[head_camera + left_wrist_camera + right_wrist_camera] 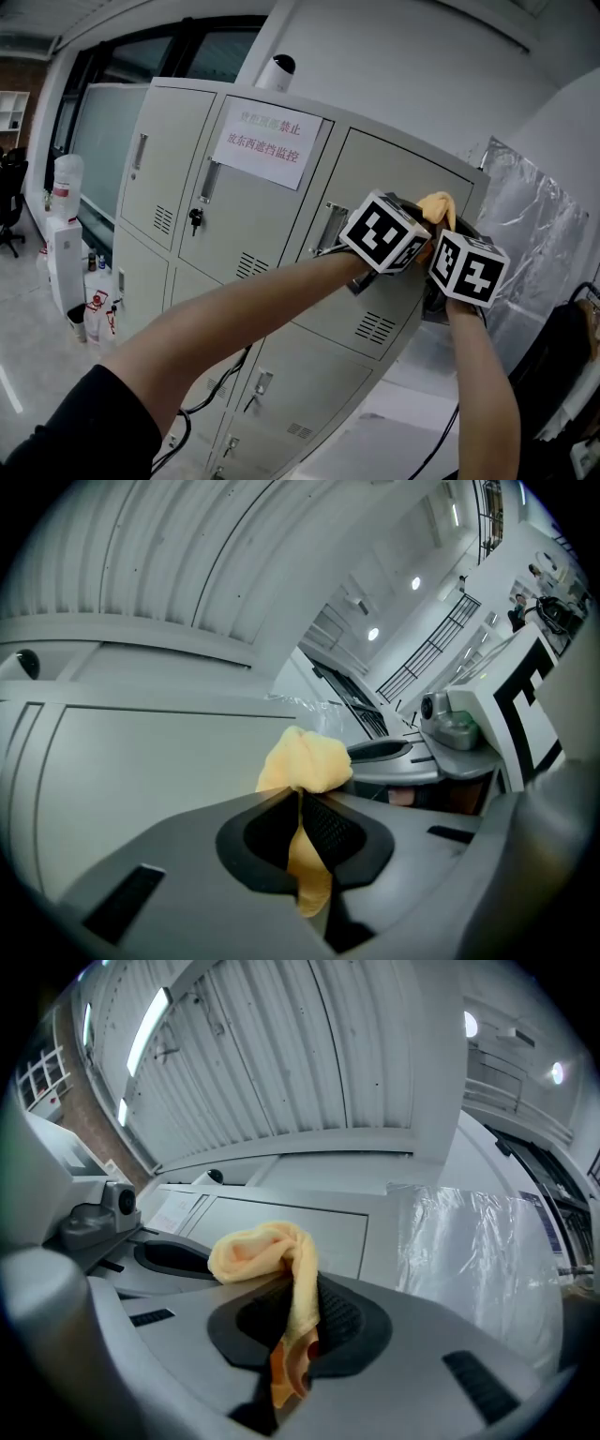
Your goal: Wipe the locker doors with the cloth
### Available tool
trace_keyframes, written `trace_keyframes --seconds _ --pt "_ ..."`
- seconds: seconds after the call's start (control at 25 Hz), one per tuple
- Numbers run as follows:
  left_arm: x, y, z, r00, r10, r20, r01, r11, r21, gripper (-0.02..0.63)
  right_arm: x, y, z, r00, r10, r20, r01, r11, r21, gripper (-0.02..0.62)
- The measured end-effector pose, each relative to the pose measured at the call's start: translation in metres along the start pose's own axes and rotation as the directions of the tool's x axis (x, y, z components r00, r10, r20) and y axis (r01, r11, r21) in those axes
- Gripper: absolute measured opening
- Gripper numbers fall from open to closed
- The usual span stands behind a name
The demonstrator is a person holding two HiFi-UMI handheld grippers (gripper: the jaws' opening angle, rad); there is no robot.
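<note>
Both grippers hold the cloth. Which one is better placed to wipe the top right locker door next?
Probably the left gripper: its jaws are shut on the cloth and it faces the door. The right gripper also clamps the cloth but sits by the locker's right edge.

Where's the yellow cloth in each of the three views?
Head view: yellow cloth right of centre, poking up between the two marker cubes.
Left gripper view: centre, clamped in the left gripper jaws.
Right gripper view: just left of centre, clamped in the right gripper jaws.
Shared landmark: the grey locker door behind the cloth.
</note>
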State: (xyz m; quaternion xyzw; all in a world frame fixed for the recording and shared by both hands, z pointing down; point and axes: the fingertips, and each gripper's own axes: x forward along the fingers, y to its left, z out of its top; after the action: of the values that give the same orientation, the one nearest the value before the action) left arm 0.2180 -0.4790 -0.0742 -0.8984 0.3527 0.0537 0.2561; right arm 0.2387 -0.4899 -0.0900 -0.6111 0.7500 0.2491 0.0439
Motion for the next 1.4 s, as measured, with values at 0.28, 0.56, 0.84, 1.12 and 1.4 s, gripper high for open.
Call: trace_keyframes --seconds 0.28,0.56,0.84,1.12,1.4 --pt "0.028 -0.033 0.003 0.998 -0.059 0.013 0.059 0.998 -0.014 0.031 -0.017 -0.040 -0.012 0.999 -0.045 -0.019 0.045 0.999 0.003 0.063" --pt "0.035 -0.043 0.005 0.997 -0.081 0.018 0.082 0.996 -0.022 0.032 -0.025 -0.053 -0.012 0.998 -0.068 -0.012 0.068 0.998 0.010 0.063" --pt "0.035 -0.043 0.005 0.997 -0.082 0.015 0.082 0.996 -0.030 0.032 -0.023 -0.051 -0.014 0.999 -0.051 -0.013 0.051 0.998 0.029 0.063" --pt "0.014 -0.042 0.013 0.994 -0.097 0.039 0.100 0.993 -0.060 0.032 -0.034 -0.037 -0.002 0.999 -0.029 0.015 0.028 0.997 0.076 0.063" --pt "-0.031 -0.011 0.006 0.999 -0.050 0.021 0.050 0.999 -0.019 0.032 -0.026 0.019 0.011 0.997 0.050 0.051 -0.055 0.993 0.105 0.063"
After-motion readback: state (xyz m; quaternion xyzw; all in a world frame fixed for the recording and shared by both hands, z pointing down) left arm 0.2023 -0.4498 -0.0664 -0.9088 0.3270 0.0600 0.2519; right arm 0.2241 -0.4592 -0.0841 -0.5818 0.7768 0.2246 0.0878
